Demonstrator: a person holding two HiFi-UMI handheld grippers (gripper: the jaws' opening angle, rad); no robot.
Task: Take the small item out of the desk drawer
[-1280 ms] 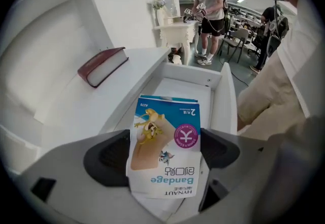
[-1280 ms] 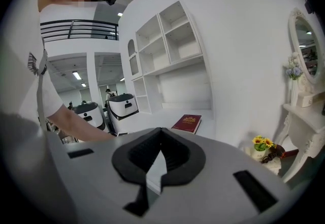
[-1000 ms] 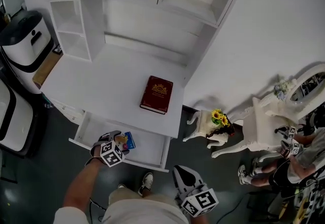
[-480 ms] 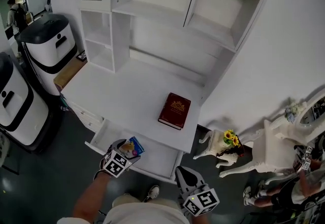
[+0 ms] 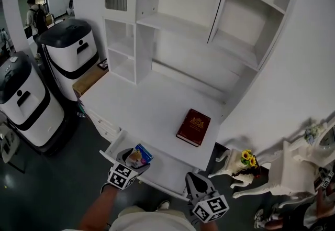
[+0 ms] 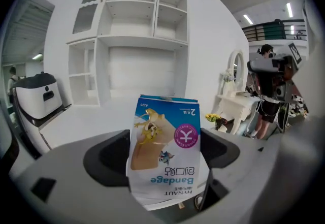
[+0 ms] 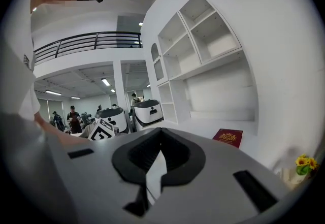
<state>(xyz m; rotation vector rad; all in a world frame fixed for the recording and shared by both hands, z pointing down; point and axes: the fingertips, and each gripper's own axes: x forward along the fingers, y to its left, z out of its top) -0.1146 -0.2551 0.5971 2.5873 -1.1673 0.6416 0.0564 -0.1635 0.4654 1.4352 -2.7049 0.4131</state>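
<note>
A small blue-and-white bandage box [image 5: 142, 154] is held in my left gripper [image 5: 133, 157], lifted just above the left end of the open white drawer [image 5: 168, 173]. In the left gripper view the box [image 6: 165, 152] stands upright between the jaws, pressed from both sides, with the left gripper [image 6: 162, 162] closed on it. My right gripper [image 5: 194, 183] hovers in front of the drawer's right end; its jaws meet with nothing between them in the right gripper view [image 7: 159, 154].
A dark red book [image 5: 193, 127] lies on the white desk top [image 5: 146, 107] under the hutch shelves [image 5: 178, 20]. Two white-and-black machines [image 5: 70, 52] stand at left. A small ornate white table with sunflowers [image 5: 246, 159] stands at right.
My left gripper has risen out of the drawer with the bandage box and rolled. The right gripper has drifted a little. The head view has tilted up.
</note>
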